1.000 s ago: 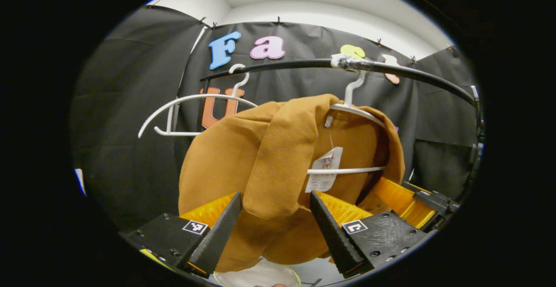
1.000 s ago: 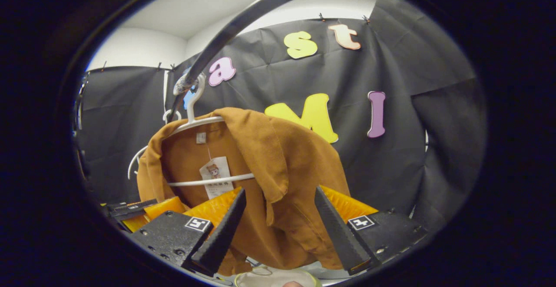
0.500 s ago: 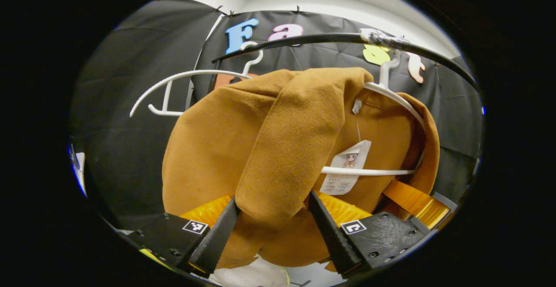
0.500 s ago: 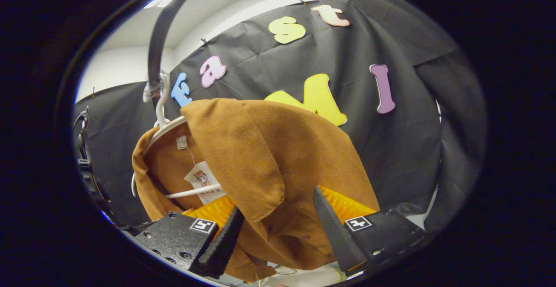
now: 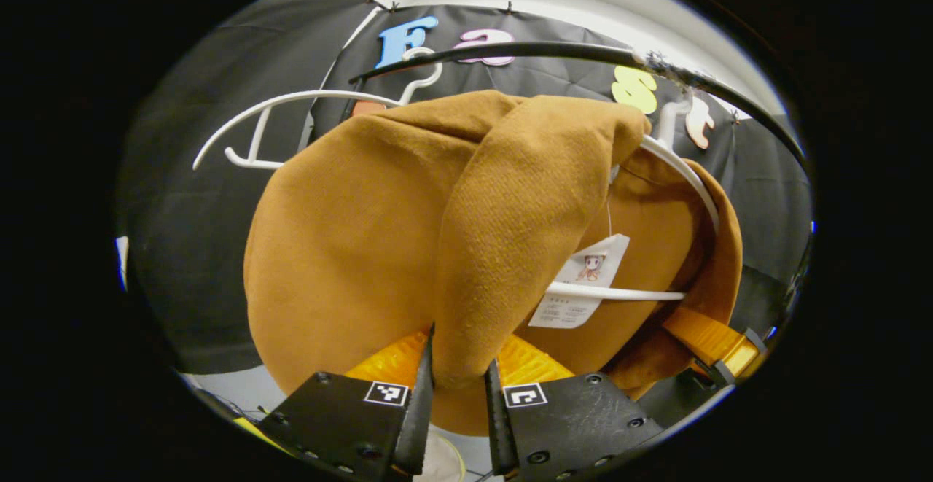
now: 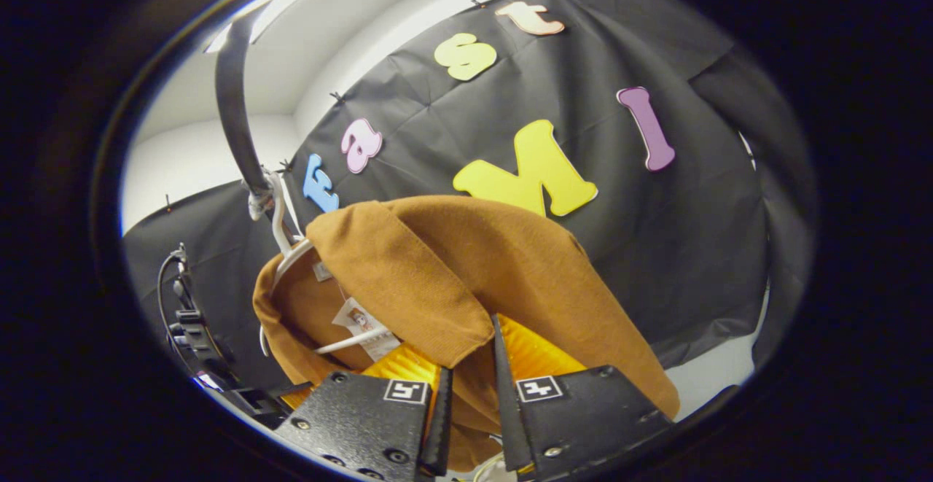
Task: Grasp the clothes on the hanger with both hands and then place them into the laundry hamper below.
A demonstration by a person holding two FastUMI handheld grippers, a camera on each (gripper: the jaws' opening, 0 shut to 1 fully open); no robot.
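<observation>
The soft, light brown corduroy jacket (image 5: 379, 227) hangs on a white plastic hanger (image 5: 678, 168) under the black rail (image 5: 554, 50), each front flap pinched in closed jaws of left gripper (image 5: 458, 402) and right gripper (image 6: 472, 402), likely to slide free easily.

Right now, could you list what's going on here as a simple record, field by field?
garment: brown shirt, draped on a white hanger
hanger support: black rail
left gripper: closed on a fold of the shirt's front edge
right gripper: closed on the shirt's other front edge
paper tag: hangs inside the collar
spare hanger: bare, also on the rail
stage: shirt gripped, not yet off the hanger
</observation>
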